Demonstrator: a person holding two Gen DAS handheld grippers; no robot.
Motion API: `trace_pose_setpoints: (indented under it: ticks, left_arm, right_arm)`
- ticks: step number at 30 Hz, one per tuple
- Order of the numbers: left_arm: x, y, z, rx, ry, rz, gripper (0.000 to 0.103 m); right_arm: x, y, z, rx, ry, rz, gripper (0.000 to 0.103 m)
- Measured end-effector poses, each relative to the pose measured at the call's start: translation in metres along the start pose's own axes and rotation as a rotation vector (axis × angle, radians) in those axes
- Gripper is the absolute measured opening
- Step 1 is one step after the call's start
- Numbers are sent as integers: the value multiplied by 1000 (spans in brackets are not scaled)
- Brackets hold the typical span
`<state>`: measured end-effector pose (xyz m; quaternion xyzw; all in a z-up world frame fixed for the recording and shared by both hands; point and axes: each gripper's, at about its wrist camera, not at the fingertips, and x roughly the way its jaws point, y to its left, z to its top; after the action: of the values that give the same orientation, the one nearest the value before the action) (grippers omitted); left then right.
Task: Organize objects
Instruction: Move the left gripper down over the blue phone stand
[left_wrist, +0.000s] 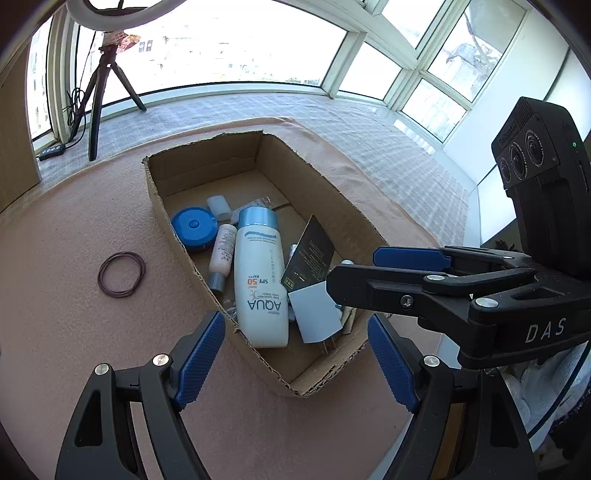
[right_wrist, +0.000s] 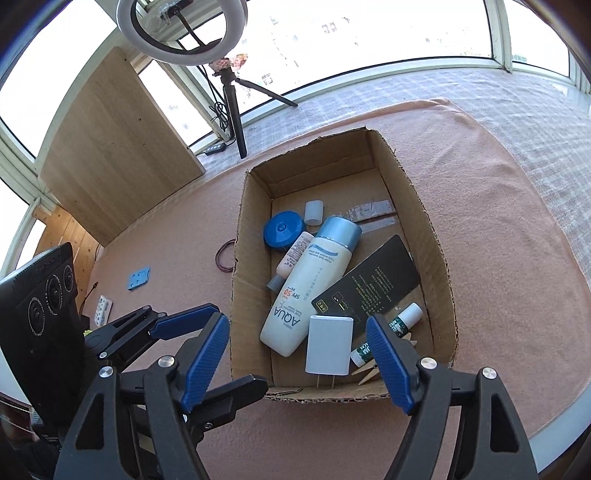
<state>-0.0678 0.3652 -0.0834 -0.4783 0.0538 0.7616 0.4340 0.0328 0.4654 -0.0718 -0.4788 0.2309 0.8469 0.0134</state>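
An open cardboard box (left_wrist: 168, 218) sits on a pink cloth (left_wrist: 66, 236). It holds a white AQUA bottle (left_wrist: 260, 280), a blue round case (left_wrist: 194, 228), a small pink bottle (left_wrist: 223, 251), a white cap (left_wrist: 218, 207), a black card (right_wrist: 369, 288), a white charger plug (right_wrist: 328, 345), a green-labelled tube (right_wrist: 404, 319) and a wooden clothespin (right_wrist: 369, 373). My left gripper (left_wrist: 295, 350) hovers open over the box's near corner, holding nothing. My right gripper (right_wrist: 297, 332) stands open above the charger, not touching it. A ring of dark hair ties (left_wrist: 122, 275) lies on the cloth left of the box.
A ring light on a tripod (right_wrist: 232, 103) stands by the windows behind the box, beside a wooden board (right_wrist: 114, 155). A small blue plate (right_wrist: 138, 277) and a white strip (right_wrist: 103, 309) lie on the cloth at the left. The table's edge curves at the right.
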Motion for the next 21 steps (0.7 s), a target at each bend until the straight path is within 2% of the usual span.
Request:
trace_pose_setpoints:
  ticks: [7,21]
  left_arm:
    - [-17,37,-8,-66,-6,50,82]
    - [-68,147,-35,-237,-29,172,82]
  right_arm:
    - [8,20,-2,-26,7,37,73]
    - [29,84,-7,-123,41,97,73]
